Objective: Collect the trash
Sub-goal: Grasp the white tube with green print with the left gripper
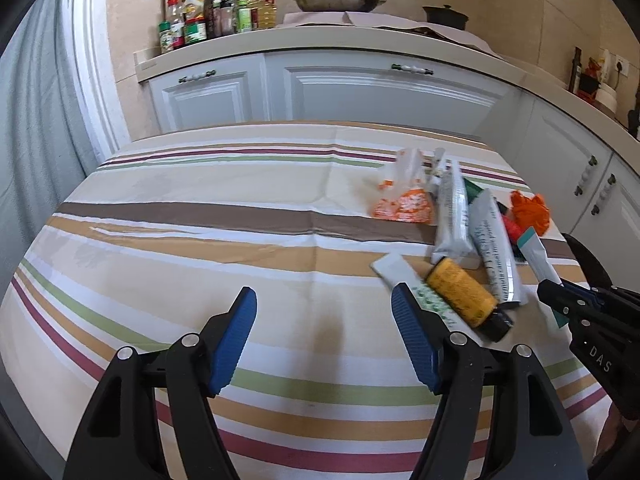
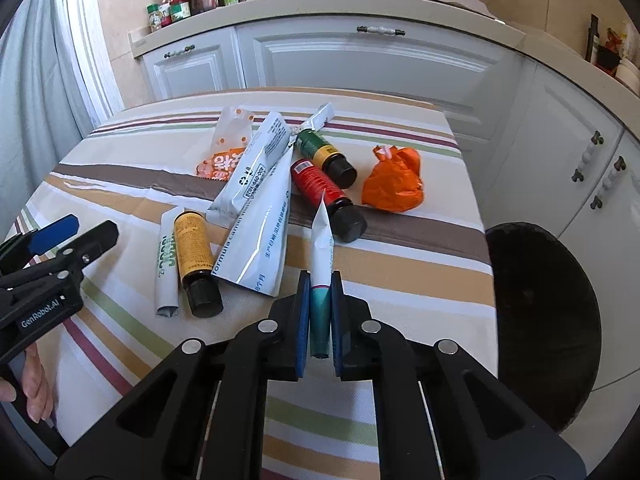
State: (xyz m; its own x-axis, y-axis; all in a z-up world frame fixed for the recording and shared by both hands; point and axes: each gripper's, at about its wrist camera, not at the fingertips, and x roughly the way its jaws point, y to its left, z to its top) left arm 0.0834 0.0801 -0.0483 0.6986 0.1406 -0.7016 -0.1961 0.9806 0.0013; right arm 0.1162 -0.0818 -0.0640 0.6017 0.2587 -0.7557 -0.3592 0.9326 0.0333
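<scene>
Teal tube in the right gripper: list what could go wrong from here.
1. The right gripper is shut on the tube near its cap end only; the long crimped end sticks out ahead, so it may swing or slip when lifted.
2. That free end lies close to the red bottle; a sweep could roll it.
3. The black bin sits off the table's right edge, so a loose grip could drop the tube short.

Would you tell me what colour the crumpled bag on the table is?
Orange; the crumpled bag shows best in the right wrist view.
</scene>
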